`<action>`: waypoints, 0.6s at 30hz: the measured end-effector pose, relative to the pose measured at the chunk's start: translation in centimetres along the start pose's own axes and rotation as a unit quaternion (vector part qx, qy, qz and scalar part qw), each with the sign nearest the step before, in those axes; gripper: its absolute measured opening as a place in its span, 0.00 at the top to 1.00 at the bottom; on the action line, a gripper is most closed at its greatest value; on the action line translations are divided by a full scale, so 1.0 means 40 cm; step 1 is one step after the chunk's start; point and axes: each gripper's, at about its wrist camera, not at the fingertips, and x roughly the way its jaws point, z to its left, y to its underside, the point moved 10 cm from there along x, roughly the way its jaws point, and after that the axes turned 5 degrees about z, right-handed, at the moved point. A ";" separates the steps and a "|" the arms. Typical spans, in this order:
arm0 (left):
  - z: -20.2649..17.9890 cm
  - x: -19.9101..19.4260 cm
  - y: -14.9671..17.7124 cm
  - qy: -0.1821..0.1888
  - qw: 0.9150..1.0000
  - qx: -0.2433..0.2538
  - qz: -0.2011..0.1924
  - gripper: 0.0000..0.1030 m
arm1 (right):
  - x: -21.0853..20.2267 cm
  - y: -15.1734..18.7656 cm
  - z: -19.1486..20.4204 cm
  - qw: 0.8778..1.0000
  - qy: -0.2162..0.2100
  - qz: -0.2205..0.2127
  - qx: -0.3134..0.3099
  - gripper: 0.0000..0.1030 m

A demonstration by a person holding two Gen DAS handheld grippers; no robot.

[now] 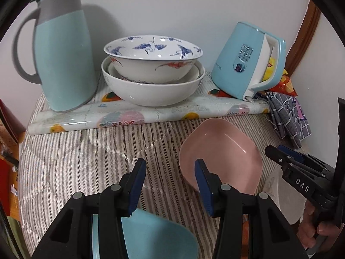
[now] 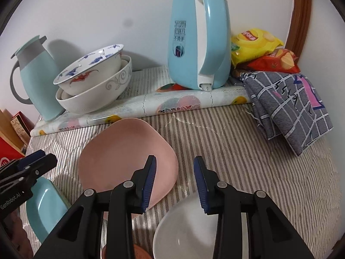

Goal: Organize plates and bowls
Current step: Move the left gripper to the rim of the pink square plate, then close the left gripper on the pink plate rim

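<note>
A pink square bowl lies on the striped tablecloth between both grippers. My left gripper is open just above a light blue dish, its right finger in front of the pink bowl's near rim, nothing between the pads. My right gripper is open above a plain white bowl, its left finger over the pink bowl's edge, nothing gripped. At the back, a crane-patterned bowl sits nested in a larger white bowl.
A light blue thermos jug stands back left and a blue kettle back right, both on a raised fruit-print mat. A folded grey cloth and snack bags lie at the right. Boxes border the left edge.
</note>
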 end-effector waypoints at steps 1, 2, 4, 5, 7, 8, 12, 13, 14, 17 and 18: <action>0.000 0.006 0.000 0.001 1.000 0.000 0.001 0.57 | 0.004 -0.001 0.001 1.000 0.000 0.002 -0.002 0.65; -0.001 0.012 0.000 0.002 1.000 0.000 0.001 0.57 | 0.010 -0.002 0.003 1.000 0.000 0.004 -0.004 0.65; -0.003 0.026 -0.001 0.005 1.000 -0.001 0.001 0.57 | 0.022 -0.001 0.010 1.000 0.001 0.008 -0.011 0.65; -0.003 0.034 0.000 0.007 1.000 -0.002 0.003 0.57 | 0.027 0.000 0.012 1.000 0.000 0.010 -0.013 0.65; -0.007 0.049 0.001 0.012 1.000 -0.002 0.009 0.57 | 0.039 0.002 0.017 1.000 -0.002 0.017 -0.014 0.65; -0.009 0.056 0.000 0.014 1.000 -0.001 0.011 0.57 | 0.047 0.003 0.020 1.000 -0.006 0.022 -0.013 0.65; -0.018 0.081 -0.005 0.010 1.000 0.007 0.013 0.57 | 0.065 0.007 0.024 0.999 -0.006 0.032 -0.017 0.65; -0.019 0.088 -0.006 0.009 1.000 0.008 0.014 0.57 | 0.071 0.008 0.023 0.999 -0.005 0.037 -0.016 0.65; -0.020 0.095 -0.007 0.008 1.000 0.009 0.015 0.57 | 0.076 0.009 0.021 0.999 -0.006 0.040 -0.013 0.65; -0.021 0.116 -0.010 0.010 1.000 0.006 0.019 0.57 | 0.085 0.007 0.015 0.999 -0.004 0.043 -0.011 0.65; -0.022 0.121 -0.011 0.012 1.000 0.004 0.020 0.57 | 0.090 0.005 0.014 0.999 -0.005 0.045 -0.011 0.65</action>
